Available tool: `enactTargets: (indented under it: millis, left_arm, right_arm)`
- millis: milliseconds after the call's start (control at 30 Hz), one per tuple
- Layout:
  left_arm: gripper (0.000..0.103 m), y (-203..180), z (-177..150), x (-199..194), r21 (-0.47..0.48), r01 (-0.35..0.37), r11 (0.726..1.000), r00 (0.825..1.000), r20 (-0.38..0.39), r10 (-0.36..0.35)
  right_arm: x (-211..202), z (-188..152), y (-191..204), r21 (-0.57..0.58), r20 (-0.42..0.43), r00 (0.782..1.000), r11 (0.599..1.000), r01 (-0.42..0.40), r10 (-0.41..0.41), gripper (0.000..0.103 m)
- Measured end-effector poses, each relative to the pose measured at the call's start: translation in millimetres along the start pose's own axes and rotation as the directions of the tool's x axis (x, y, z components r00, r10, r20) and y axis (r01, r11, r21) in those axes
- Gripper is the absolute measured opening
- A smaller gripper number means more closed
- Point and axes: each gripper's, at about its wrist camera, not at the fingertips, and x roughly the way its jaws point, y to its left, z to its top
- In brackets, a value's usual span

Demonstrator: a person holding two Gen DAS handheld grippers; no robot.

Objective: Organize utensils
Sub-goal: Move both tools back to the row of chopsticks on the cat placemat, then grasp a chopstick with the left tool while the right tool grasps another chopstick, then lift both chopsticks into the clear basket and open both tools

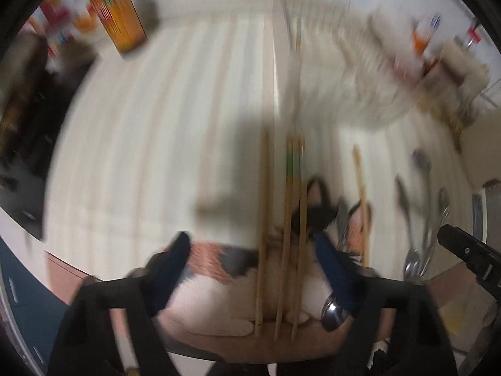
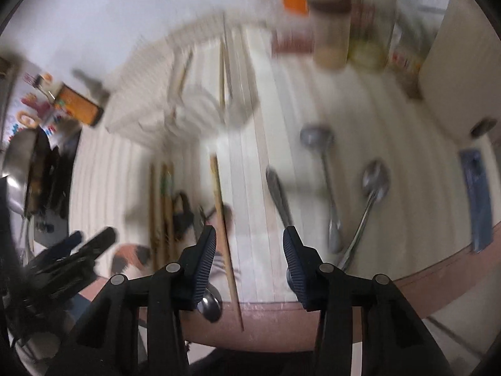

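A: Where are the utensils?
B: Three chopsticks [image 1: 283, 228] lie on the surface [image 1: 156, 144] between the parted, empty jaws of the left hand-held gripper [image 1: 250, 269].
A: And the right hand-held gripper [image 2: 249, 263]?
B: Apart, holding nothing; single chopstick [image 2: 224, 228] at its left finger, spoons [image 2: 353, 194] to the right.

Round table [image 2: 391, 285], striped mat [image 2: 313, 119], chopsticks [image 1: 283, 235], spoons [image 2: 332, 188]
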Motion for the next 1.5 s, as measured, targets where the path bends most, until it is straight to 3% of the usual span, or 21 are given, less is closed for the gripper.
enactTargets:
  millis: [200,267,400,533,733,1067,1367,1500]
  left_arm:
    - [0.025,-4.7,-5.3,49.1,0.028,-0.03,0.999,0.995,-0.099,0.033]
    - [0.004,-4.5,-8.3,43.8,0.034,-0.033,0.999,0.996,-0.079,0.035]
    - [0.005,4.8,-18.7,36.7,0.011,-0.03,0.999,0.996,-0.088,0.031]
    - [0.005,14.1,-34.2,28.7,-0.007,-0.029,1.0,0.995,-0.094,0.028]
    - [0.005,17.0,-43.3,20.1,-0.005,-0.024,1.0,0.996,-0.089,0.023]
    - [0.005,6.9,-43.7,22.6,-0.01,-0.022,1.0,0.995,-0.098,0.021]
    - [0.006,20.5,-35.4,28.1,-0.016,-0.019,1.0,0.994,-0.104,0.017]
    - [0.004,18.5,-33.5,31.7,-0.004,-0.045,0.999,0.994,-0.096,0.044]
  right_arm:
    - [39.5,-4.7,10.3,-0.029,-0.071,0.997,0.999,0.013,-0.015,0.047]
    - [52.0,-2.0,19.0,-0.047,-0.096,0.995,0.999,0.01,-0.014,0.047]
    - [78.8,0.1,39.4,-0.101,-0.121,0.991,0.994,0.04,-0.052,0.043]
    - [89.5,-3.2,55.2,-0.184,-0.122,0.983,0.977,0.111,-0.135,0.006]
    - [83.1,-22.3,41.6,-0.213,-0.157,0.962,0.959,0.189,-0.225,0.006]
    - [82.6,-24.5,37.3,-0.231,-0.152,0.955,0.949,0.215,-0.254,0.007]
    - [83.3,-24.8,42.2,-0.238,-0.146,0.955,0.946,0.219,-0.258,0.007]
    - [81.1,-28.6,41.8,-0.225,-0.134,0.959,0.95,0.217,-0.251,0.007]
